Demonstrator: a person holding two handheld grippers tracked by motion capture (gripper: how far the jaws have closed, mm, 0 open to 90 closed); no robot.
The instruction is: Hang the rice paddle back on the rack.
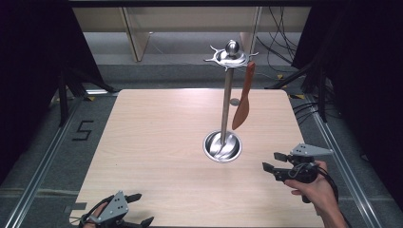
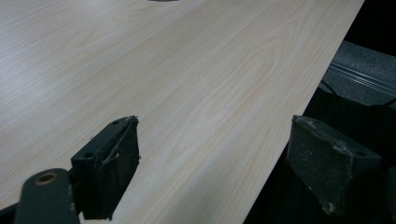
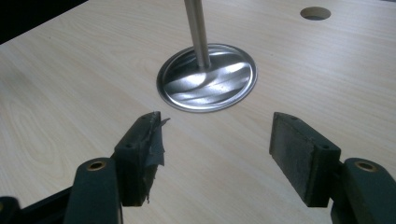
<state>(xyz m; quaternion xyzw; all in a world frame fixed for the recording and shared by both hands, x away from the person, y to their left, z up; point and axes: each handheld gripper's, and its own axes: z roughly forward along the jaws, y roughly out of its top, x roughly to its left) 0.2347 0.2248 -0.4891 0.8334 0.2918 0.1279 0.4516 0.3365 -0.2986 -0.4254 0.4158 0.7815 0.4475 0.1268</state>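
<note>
Hovering low at the lower right of the high view, the right gripper (image 1: pixel 269 161) has its 2 jaws spread, nothing between them. The spatula (image 1: pixel 243 97) hangs upright from the rack (image 1: pixel 227 102), up and left of it, long axis vertical. The left gripper (image 1: pixel 141 208), also spread and empty, sits farther off at bottom left.

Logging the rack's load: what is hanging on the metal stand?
One brown spatula hangs from a hook on the stand; the other hooks look bare. Its round base holds nothing.
</note>
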